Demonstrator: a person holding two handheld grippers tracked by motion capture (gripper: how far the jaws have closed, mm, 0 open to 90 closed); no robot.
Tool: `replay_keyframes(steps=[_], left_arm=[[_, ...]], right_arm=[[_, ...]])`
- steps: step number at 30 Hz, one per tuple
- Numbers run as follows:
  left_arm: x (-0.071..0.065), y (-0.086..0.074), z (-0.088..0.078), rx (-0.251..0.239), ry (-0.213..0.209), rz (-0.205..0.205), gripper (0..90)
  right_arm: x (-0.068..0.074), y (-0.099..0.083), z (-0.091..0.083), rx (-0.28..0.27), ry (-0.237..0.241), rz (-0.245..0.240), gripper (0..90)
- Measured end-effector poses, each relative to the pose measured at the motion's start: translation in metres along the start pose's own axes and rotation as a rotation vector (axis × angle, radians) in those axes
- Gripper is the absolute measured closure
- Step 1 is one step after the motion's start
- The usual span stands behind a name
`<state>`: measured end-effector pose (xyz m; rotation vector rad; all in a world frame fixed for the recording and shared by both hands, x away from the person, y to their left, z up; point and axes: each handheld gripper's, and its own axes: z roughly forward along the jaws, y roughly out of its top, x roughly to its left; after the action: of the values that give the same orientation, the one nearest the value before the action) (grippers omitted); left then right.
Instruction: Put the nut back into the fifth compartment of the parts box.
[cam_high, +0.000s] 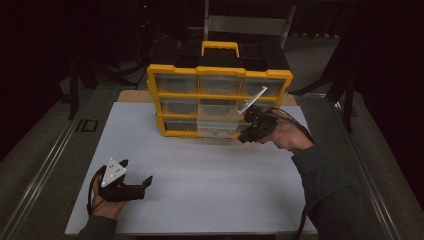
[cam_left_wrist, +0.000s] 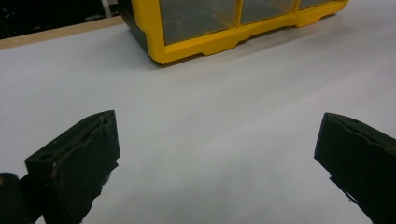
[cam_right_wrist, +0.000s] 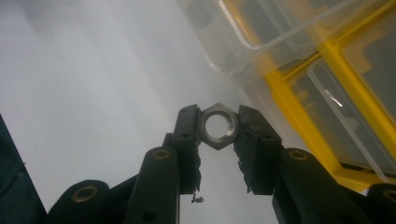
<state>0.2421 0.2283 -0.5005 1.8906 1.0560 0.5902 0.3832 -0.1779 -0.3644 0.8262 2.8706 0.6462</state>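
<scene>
A yellow-framed organizer (cam_high: 220, 97) with clear drawers stands upright at the back of the white table top (cam_high: 200, 170). One clear drawer (cam_high: 217, 125) in its bottom row is pulled out toward me. My right gripper (cam_high: 246, 131) hovers just right of that drawer, shut on a grey metal hex nut (cam_right_wrist: 218, 126) pinched between its two black jaws. The drawer's clear rim (cam_right_wrist: 261, 42) lies above and to the right of the nut. My left gripper (cam_high: 136, 172) rests low at the table's near left, jaws wide apart and bare over the table top (cam_left_wrist: 210, 140).
The organizer's yellow base (cam_left_wrist: 224, 39) sits ahead of the left gripper. A yellow carry handle (cam_high: 220, 47) tops the case. Dark floor and stand legs surround the table. A brown board (cam_high: 131, 95) shows behind the white surface.
</scene>
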Motion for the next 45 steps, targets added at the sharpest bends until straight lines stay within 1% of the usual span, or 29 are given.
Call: replay_keyframes(steps=[8, 12, 24, 45], left_arm=[[0.000, 0.000, 0.000, 0.000, 0.000, 0.000, 0.6], [0.000, 0.000, 0.000, -0.001, -0.001, 0.001, 0.6], [0.000, 0.000, 0.000, -0.002, 0.000, 0.001, 0.6], [0.000, 0.000, 0.000, -0.002, -0.001, 0.002, 0.6]], right_arm=[[-0.007, 0.005, -0.009, 0.002, -0.014, 0.013, 70.1], [-0.009, 0.007, -0.012, 0.002, -0.013, 0.017, 70.1], [-0.020, 0.014, -0.021, -0.005, -0.029, 0.033, 70.1], [-0.028, 0.035, -0.033, -0.016, -0.056, 0.053, 70.1]])
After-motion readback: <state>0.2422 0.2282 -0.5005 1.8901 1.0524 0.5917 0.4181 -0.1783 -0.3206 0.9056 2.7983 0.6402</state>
